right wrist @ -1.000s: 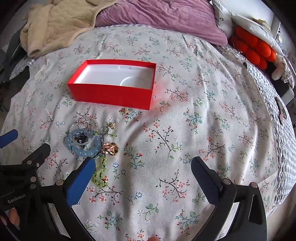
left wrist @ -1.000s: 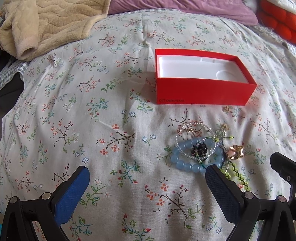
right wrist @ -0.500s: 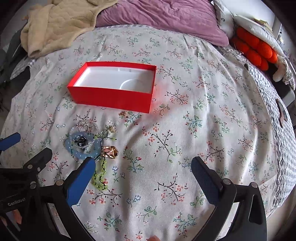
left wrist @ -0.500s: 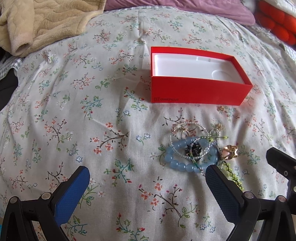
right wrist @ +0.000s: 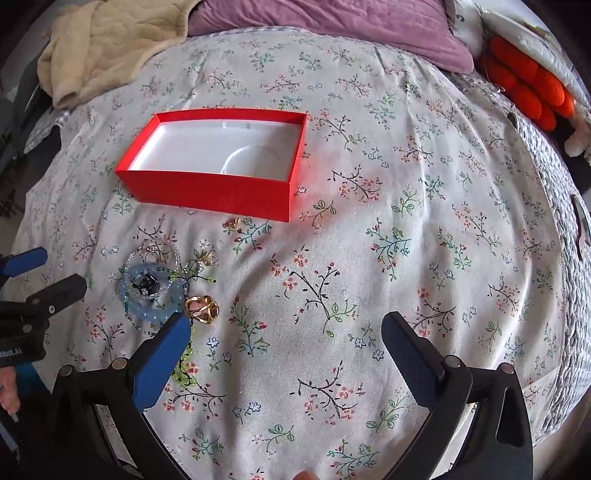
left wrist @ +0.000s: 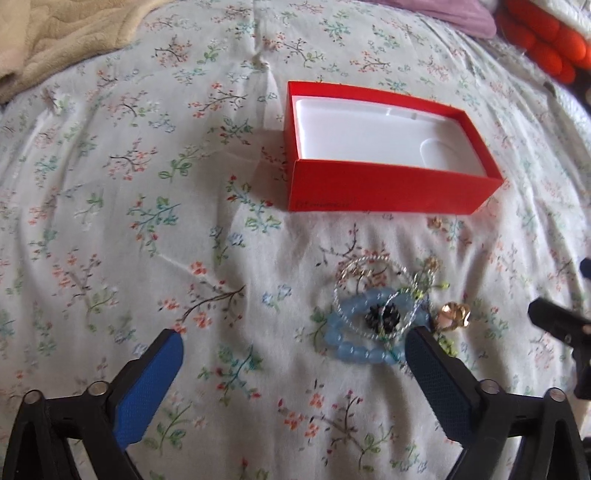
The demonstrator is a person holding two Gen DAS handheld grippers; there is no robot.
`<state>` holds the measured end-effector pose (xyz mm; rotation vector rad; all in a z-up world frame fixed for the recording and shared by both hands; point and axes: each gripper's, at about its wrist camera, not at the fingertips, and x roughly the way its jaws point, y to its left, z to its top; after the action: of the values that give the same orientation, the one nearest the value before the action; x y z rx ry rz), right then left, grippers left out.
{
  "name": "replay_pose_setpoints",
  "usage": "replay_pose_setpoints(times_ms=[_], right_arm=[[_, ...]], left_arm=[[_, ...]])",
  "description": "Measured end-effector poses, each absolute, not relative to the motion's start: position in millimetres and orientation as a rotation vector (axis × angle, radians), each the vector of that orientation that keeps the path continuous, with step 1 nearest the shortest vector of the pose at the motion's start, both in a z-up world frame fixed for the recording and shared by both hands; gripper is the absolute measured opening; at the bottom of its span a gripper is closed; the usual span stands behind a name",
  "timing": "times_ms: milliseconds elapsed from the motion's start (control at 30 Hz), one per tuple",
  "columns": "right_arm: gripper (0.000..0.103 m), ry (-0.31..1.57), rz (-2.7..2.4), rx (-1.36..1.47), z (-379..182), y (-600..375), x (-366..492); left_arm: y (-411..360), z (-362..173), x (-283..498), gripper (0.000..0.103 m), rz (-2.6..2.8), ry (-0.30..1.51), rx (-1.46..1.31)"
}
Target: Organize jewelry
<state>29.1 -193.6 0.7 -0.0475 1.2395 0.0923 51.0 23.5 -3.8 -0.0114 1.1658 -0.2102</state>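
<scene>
Jewelry, left wrist view: a small tangled heap (left wrist: 384, 314) on the floral bedspread (left wrist: 184, 221), near and a little right of centre, in front of the red box (left wrist: 388, 184).
Pieces: a ring of pale blue translucent beads (left wrist: 351, 345), a thin clear-bead loop (left wrist: 354, 266) crossing over it, a dark faceted cluster (left wrist: 384, 316) in the middle, a gold knot-shaped piece (left wrist: 452, 314) just right of the heap, and a little yellow-green beading (left wrist: 421, 291) at its far right.
Box: open, white liner inside, nothing in it; it sits just beyond the heap, apart from it.
Left gripper (left wrist: 291, 369): blue-padded fingers spread wide, holding nothing; its right finger (left wrist: 436, 376) overlaps the heap's near right edge in the picture, contact cannot be told.

Jewelry, right wrist view: the same heap (right wrist: 159, 288) lies at the near left, with the red box (right wrist: 207, 192) beyond it.
Pieces: the gold piece (right wrist: 202, 309) is sharp here, shiny and looped; a yellow-green bead strand (right wrist: 184, 369) trails toward the camera; a tiny gold item (right wrist: 232, 223) lies alone just in front of the box wall.
Right gripper (right wrist: 288, 341): released, fingers far apart over bare bedspread (right wrist: 406, 221); its left finger (right wrist: 162, 354) lies just beside the gold piece.
Surroundings: beige blanket (right wrist: 107, 48) far left, purple pillow (right wrist: 332, 26) at the far edge.
</scene>
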Motion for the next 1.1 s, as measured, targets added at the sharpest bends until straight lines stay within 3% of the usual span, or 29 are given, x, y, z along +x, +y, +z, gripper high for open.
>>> replay_pose_setpoints(times_ms=[100, 267, 333, 567, 733, 1100], right_arm=[[0.103, 1.246, 0.132, 0.006, -3, -199, 31], [0.103, 1.258, 0.132, 0.066, -6, -209, 37], [0.103, 1.272, 0.134, 0.096, -9, -212, 42], [0.103, 1.307, 0.147, 0.121, -17, -208, 49], [0.103, 1.313, 0.168, 0.12, -20, -202, 49], [0.097, 1.357, 0.216, 0.178, -34, -197, 51]], left_arm=[[30, -14, 61, 0.083, -0.263, 1.182, -0.097], [27, -29, 75, 0.071, -0.343, 1.211, -0.189], [22, -37, 82, 0.055, -0.347, 1.23, -0.192], [6, -55, 90, 0.029, -0.35, 1.284, -0.171], [-2, -57, 94, 0.001, -0.33, 1.288, -0.149], [3, -29, 84, 0.0, -0.313, 1.202, -0.095]])
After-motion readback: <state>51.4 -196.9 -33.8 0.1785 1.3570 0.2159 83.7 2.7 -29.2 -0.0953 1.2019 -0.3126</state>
